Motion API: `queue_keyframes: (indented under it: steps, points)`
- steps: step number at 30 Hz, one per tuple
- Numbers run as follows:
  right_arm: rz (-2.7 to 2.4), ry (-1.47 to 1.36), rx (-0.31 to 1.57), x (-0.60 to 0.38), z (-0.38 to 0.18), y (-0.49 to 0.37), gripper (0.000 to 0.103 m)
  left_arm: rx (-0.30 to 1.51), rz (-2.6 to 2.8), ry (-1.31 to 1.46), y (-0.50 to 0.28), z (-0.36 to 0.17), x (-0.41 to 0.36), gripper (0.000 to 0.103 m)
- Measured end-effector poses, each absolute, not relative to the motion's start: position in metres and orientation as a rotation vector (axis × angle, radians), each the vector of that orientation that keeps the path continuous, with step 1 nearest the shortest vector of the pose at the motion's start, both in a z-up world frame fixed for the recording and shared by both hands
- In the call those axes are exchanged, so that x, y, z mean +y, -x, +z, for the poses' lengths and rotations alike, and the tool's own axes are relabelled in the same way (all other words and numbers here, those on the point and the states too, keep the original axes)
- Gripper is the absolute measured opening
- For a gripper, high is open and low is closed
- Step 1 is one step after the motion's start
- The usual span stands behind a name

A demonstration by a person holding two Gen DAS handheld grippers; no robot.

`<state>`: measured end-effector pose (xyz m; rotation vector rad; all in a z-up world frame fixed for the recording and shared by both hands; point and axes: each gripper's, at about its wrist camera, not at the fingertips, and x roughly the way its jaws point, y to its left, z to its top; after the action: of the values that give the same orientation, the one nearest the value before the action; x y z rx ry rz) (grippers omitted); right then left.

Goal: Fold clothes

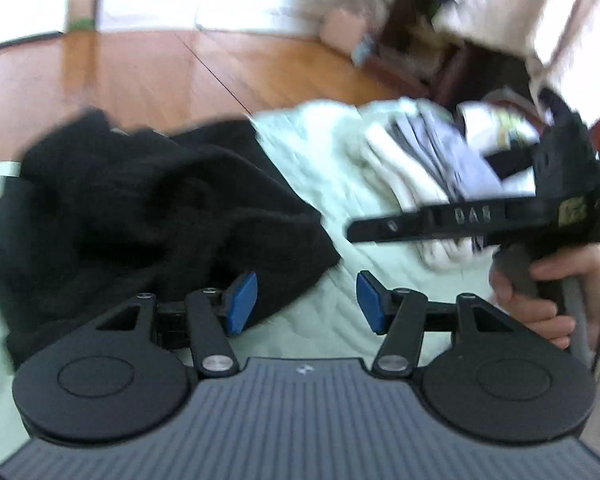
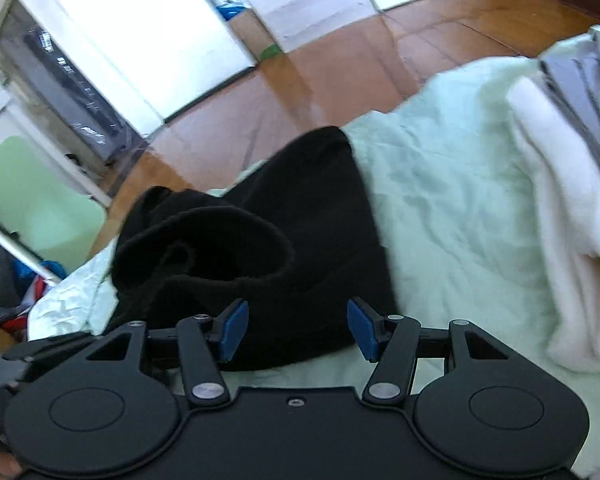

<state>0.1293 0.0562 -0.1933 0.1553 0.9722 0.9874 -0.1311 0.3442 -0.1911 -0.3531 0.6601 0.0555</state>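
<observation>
I have both grippers hovering low over a bed spread with a pale green quilt (image 2: 452,208), and neither holds anything. The left gripper (image 1: 306,302) has its blue-padded fingers (image 1: 242,304) standing moderately apart with only quilt between them; the black garment's edge lies behind the left pad, not pinched as far as I can see. The right gripper (image 2: 298,328) shows its fingers (image 2: 234,330) set wide, with the near hem of the black garment in the gap but the pads clear of it. In the left view that gripper also shows from the side at 3 o'clock, with a hand (image 1: 536,300) round its handle. The black garment (image 2: 260,248), a thick knit, sits crumpled at about 10 o'clock in the left view and dead centre in the right, with a rolled opening facing up, so I judge it not yet folded or even flattened. At 2 o'clock a stack of folded clothes (image 1: 420,160), white and grey, lies on the quilt, which suggests part of the work is done. What is left, I reckon, is spreading this black piece flat, folding it and adding it to the stack.
</observation>
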Motion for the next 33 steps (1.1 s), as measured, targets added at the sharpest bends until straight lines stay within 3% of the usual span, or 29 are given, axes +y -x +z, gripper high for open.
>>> queue_keyframes:
  steps: [6,13,21,22,23,24,25,29,33]
  points:
    - [1.101,0.075,0.843,0.091,-0.178,-0.106,0.062,0.554,0.348,0.698,0.177,-0.2,0.431,0.063]
    - [1.262,0.516,0.616,0.145,-0.156,-0.08,0.064,0.599,0.416,0.8,0.189,-0.218,0.452,0.067]
    - [1.335,0.78,0.612,0.204,-0.21,-0.083,0.066,0.648,0.256,0.99,0.176,-0.258,0.456,0.064]
    - [1.335,0.73,0.615,0.207,-0.212,-0.085,0.06,0.642,0.254,0.994,0.174,-0.258,0.458,0.059]
    - [1.346,0.644,0.639,0.207,-0.21,-0.089,0.025,0.629,0.252,0.984,0.171,-0.254,0.46,0.049]
    - [1.345,0.551,0.668,0.206,-0.208,-0.094,0.01,0.61,0.248,0.972,0.169,-0.249,0.462,0.046]
    - [1.314,0.44,0.711,0.202,-0.205,-0.104,0.011,0.586,0.231,0.967,0.164,-0.243,0.465,0.041]
    - [1.152,0.069,0.839,0.177,-0.192,-0.143,0.011,0.512,0.159,0.888,0.116,-0.21,0.481,0.041]
    - [1.018,-0.056,0.992,0.161,-0.196,-0.182,0.016,0.54,0.172,0.638,0.034,-0.175,0.482,0.042]
